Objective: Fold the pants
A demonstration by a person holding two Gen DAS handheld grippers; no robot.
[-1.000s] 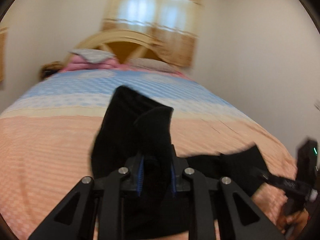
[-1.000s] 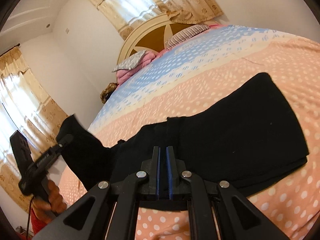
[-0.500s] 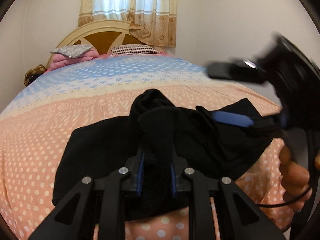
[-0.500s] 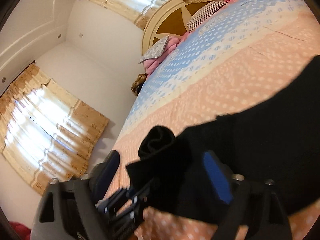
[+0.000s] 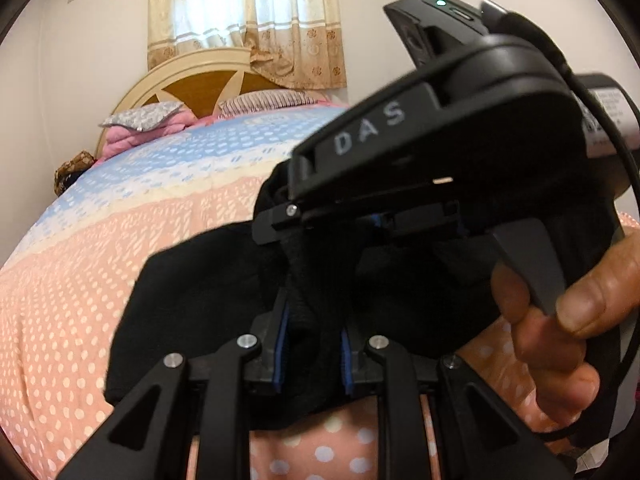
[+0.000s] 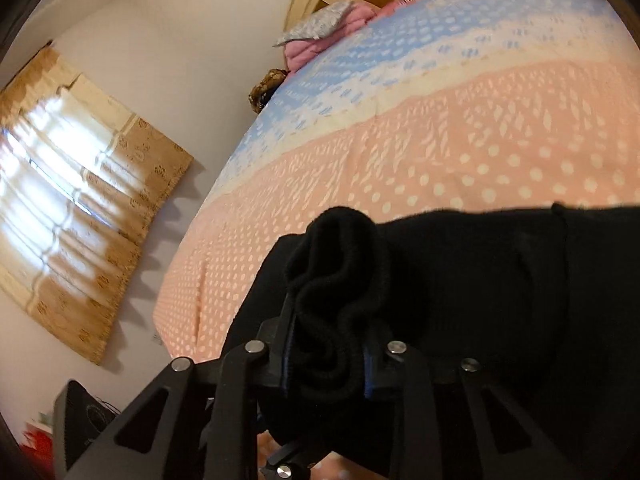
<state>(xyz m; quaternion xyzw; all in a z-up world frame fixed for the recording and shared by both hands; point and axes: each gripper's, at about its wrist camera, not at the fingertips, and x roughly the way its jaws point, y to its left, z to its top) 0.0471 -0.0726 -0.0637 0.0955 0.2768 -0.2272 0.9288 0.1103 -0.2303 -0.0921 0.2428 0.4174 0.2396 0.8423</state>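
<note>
The black pants (image 5: 208,292) lie across the near end of the bed. My left gripper (image 5: 312,344) is shut on a bunched fold of the pants. In the left wrist view, the right gripper's black body (image 5: 460,140) and the hand holding it fill the right side, just above my left fingers. In the right wrist view, my right gripper (image 6: 328,360) is shut on a thick wad of black fabric (image 6: 340,280), with the rest of the pants (image 6: 500,288) spread to the right.
The bed (image 5: 80,280) has an orange, cream and blue dotted cover. Pillows (image 5: 144,120) and a wooden headboard (image 5: 200,84) are at the far end. A curtained window (image 6: 80,184) is on the left wall. A dark object (image 6: 80,412) stands on the floor.
The right gripper has come across close over the left one and closed on a wad of the pants. The lifted pant leg has come down onto the rest of the pants.
</note>
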